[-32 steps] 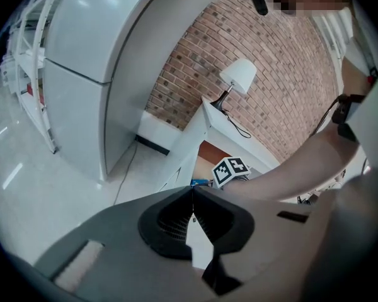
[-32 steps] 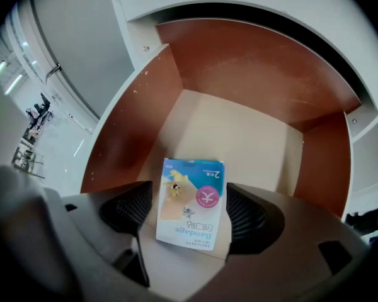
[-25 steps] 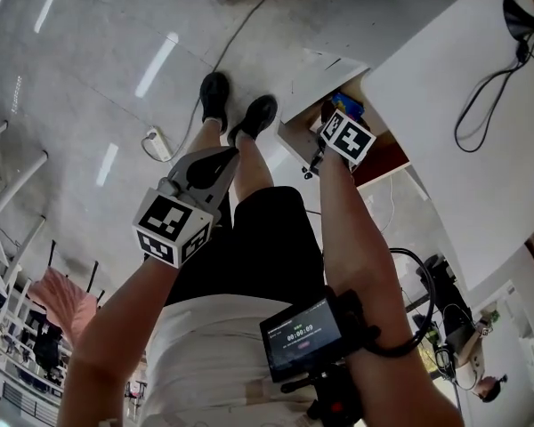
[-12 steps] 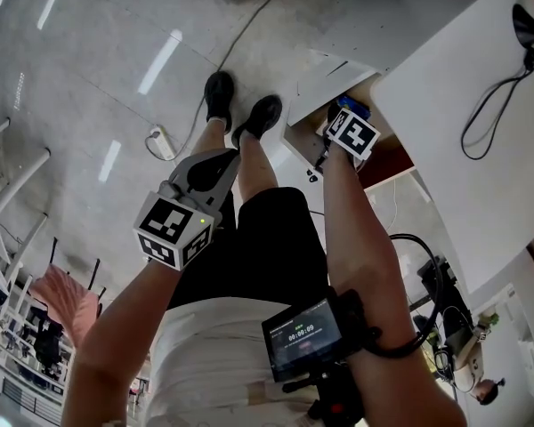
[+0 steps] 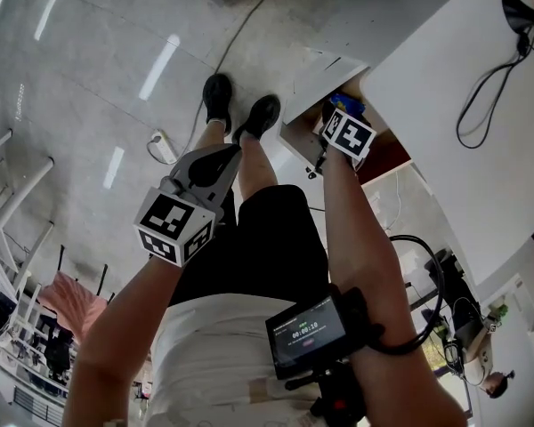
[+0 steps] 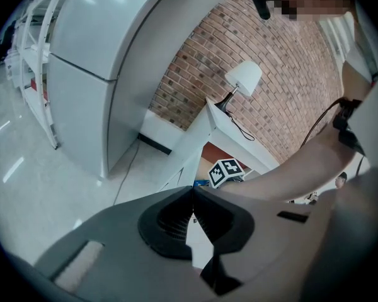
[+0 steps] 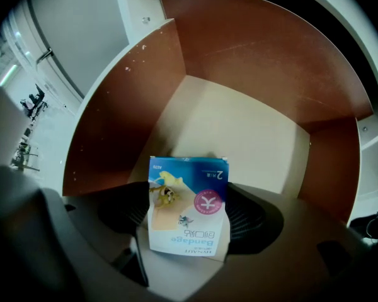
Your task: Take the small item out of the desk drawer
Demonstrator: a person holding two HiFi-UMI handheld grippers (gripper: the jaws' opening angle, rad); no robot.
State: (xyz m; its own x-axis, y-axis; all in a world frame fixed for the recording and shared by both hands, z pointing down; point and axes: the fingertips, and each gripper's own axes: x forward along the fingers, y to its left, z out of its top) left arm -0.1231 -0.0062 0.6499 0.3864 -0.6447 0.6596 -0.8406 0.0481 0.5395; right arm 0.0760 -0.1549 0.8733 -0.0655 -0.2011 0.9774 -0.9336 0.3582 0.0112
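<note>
A small blue and cream bandage box (image 7: 189,206) stands upright between the jaws of my right gripper (image 7: 190,222), which is shut on it. Behind it lies the open desk drawer (image 7: 239,128), with a cream bottom and brown walls and nothing else showing inside. In the head view the right gripper (image 5: 341,121) sits at the drawer (image 5: 304,139) under the white desk, and a blue corner of the box (image 5: 347,103) peeks out past its marker cube. My left gripper (image 5: 215,165) hangs above the person's thigh, away from the drawer. Its jaws (image 6: 192,192) are shut with nothing between them.
The white desktop (image 5: 445,78) overhangs the drawer and carries a black cable (image 5: 485,96). A lamp (image 6: 242,80) stands on the desk before a brick wall. A power strip (image 5: 160,145) lies on the floor near the person's shoes (image 5: 240,107). A tall white cabinet (image 6: 101,74) stands at left.
</note>
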